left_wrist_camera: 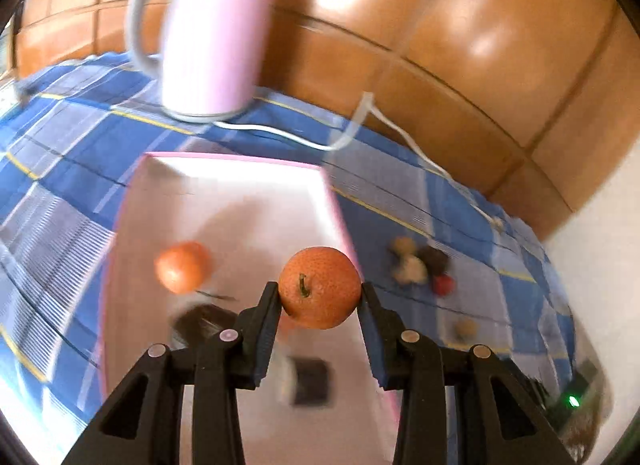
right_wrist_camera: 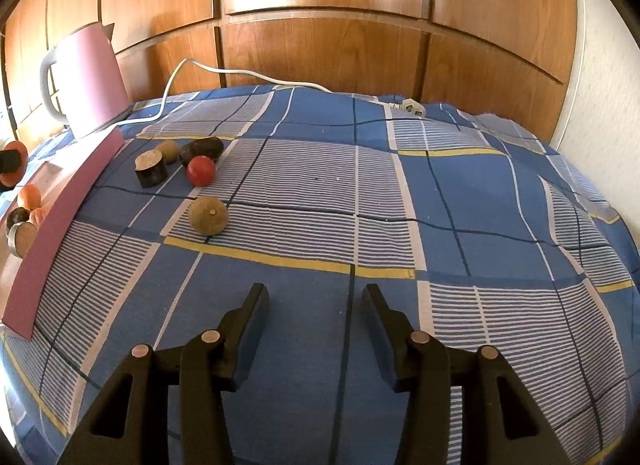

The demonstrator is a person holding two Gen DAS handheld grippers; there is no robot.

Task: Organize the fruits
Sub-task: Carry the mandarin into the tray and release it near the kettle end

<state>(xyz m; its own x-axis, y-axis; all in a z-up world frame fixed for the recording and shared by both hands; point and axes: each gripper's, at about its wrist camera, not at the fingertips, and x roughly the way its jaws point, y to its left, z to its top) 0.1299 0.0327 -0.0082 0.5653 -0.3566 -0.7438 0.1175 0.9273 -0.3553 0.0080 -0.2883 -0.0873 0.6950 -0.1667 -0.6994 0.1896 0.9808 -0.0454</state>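
My left hand-held gripper [left_wrist_camera: 320, 297] grasps an orange [left_wrist_camera: 319, 287] above the pink box [left_wrist_camera: 236, 193].
My right hand-held gripper [right_wrist_camera: 316, 297] is released over the blue cloth [right_wrist_camera: 440, 193].

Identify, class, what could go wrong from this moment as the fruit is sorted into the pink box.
1. The left gripper pinches the round orange only at its sides above the pink box; it could slip out and roll.
2. Dropped here, it may strike the orange in the box.
3. The kettle cord trails over the cloth behind the loose fruit; the open right gripper might snag it.
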